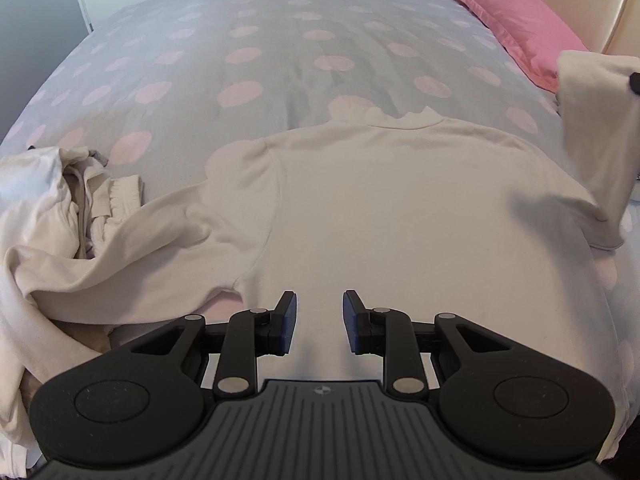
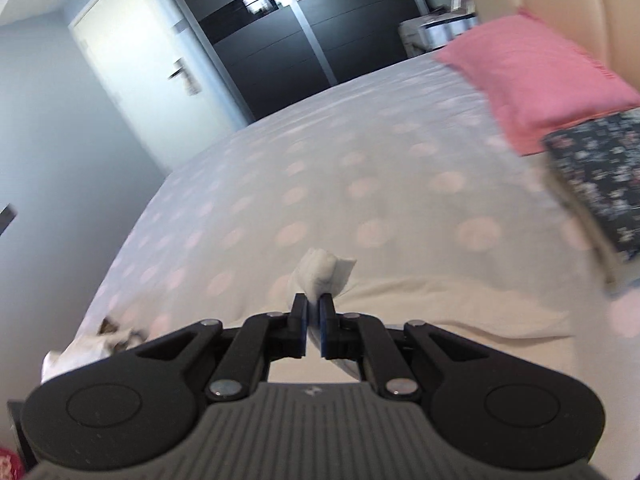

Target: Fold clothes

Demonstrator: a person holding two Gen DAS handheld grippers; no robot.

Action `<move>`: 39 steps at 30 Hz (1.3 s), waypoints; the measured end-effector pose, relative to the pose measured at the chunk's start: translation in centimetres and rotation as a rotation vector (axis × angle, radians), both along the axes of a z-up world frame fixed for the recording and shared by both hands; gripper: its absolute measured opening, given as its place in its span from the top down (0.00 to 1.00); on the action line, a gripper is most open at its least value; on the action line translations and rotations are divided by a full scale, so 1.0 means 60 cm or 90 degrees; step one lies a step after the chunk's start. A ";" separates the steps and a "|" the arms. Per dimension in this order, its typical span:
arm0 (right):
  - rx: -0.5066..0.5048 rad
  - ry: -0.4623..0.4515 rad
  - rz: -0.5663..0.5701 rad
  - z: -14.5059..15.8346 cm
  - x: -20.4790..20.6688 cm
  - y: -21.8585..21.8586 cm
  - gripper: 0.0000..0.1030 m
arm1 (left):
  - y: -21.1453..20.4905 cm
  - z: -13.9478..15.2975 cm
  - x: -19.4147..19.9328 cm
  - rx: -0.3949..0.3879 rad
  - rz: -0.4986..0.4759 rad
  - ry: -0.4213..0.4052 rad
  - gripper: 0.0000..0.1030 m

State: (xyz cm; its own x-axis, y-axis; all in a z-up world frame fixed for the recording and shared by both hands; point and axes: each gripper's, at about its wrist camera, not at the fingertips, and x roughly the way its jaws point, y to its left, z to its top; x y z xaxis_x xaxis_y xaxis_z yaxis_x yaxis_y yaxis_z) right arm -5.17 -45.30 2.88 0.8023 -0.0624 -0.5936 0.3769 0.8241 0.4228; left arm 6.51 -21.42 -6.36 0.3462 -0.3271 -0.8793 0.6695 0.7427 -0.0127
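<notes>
- Left gripper point(image 1: 319, 322) is hovering with fingers apart over the cream long-sleeved cotton top point(image 1: 400, 208).
- Right gripper point(image 2: 315, 320) is pinching a raised sleeve point(image 2: 324, 270) of it.

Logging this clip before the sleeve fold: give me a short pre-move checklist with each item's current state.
1. Right gripper shut on the cream top's sleeve: ok.
2. Sleeve lifted off the bed: ok, it hangs raised at the right in the left wrist view.
3. Left gripper open and holding nothing: ok.
4. Cream top body lying flat: ok.
5. Other sleeve spread flat: not ok, it drapes over the clothes pile.
6. Hem straight: cannot tell, hidden.
</notes>
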 end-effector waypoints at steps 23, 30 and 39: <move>-0.065 0.216 0.131 -0.147 0.032 0.062 0.69 | -0.022 -0.029 0.003 -0.031 -0.027 0.053 0.76; -0.042 0.279 0.034 -0.171 -0.005 -0.030 0.69 | -0.102 -0.053 -0.029 -0.047 -0.067 0.079 0.61; -0.049 0.301 0.008 -0.174 -0.028 -0.068 0.69 | -0.150 -0.114 -0.062 0.064 -0.068 0.042 0.94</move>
State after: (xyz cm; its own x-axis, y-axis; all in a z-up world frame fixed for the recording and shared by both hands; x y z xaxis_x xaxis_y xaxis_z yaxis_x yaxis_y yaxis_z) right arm -6.83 -49.38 -7.55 0.4465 -0.1128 -0.8877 0.5027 0.8523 0.1445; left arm 2.80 -30.41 -13.22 0.2542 -0.2673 -0.9295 0.7445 0.6675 0.0116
